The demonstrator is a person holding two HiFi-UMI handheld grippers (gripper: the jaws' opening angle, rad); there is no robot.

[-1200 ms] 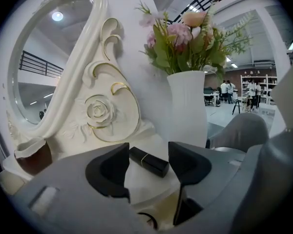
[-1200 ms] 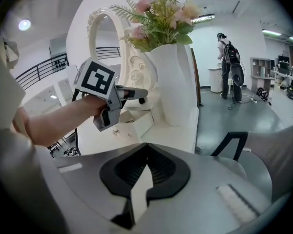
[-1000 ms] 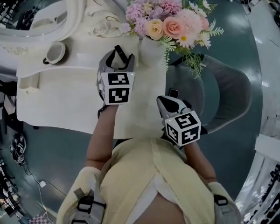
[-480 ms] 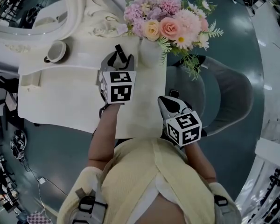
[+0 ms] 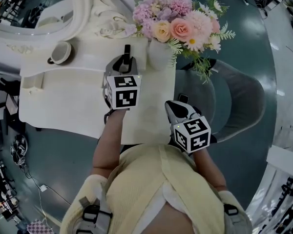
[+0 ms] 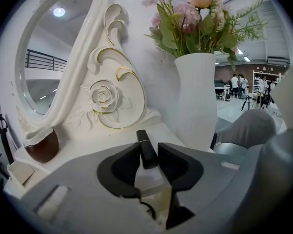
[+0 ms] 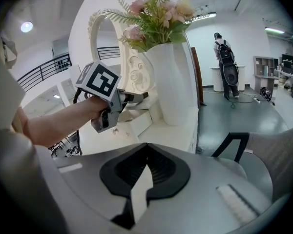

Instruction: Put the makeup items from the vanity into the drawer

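Tube [image 6: 147, 148] sits pinched between just-closed left gripper [image 6: 148, 153] jaws.

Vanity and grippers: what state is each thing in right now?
Left gripper: jaws just closing, now pressing on black makeup tube.
Right gripper: shut, empty.
White vase: upright, holding flowers.
Brown cup: upright on vanity.

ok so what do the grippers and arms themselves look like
Both the left gripper and right gripper are grey moulded shells with black jaw pads, each carrying a white cube printed with black square markers. The person wears a pale yellow top with grey strap buckles at the shoulders; forearms are uncovered. The left jaws have just been closing, a black tube between them.
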